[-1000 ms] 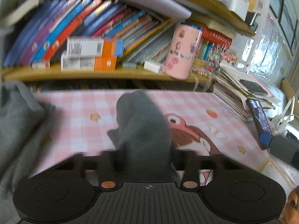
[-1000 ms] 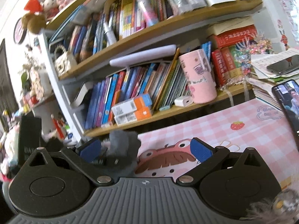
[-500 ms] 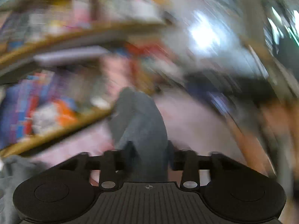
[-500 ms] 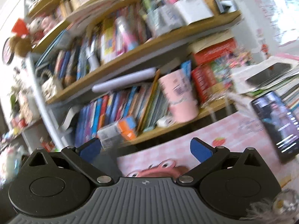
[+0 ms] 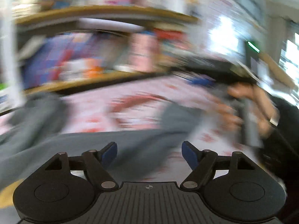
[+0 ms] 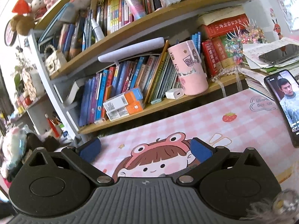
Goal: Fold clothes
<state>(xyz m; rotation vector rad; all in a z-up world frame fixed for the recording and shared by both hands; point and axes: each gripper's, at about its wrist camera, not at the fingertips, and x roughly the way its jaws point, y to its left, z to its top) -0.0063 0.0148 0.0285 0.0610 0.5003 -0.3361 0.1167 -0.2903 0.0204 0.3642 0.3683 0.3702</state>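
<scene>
Spreading its jaws just now, the left claw (image 5: 149,152) has nothing between them, and the grey cloth (image 5: 130,141) lies loose on the pink desk (image 5: 142,93) along the bottom of the blurry left view, likely dropped so a fold can settle. The right claw (image 6: 145,149), low in its own view, is spread wide and empty too, likely waiting its turn over the desk.
</scene>
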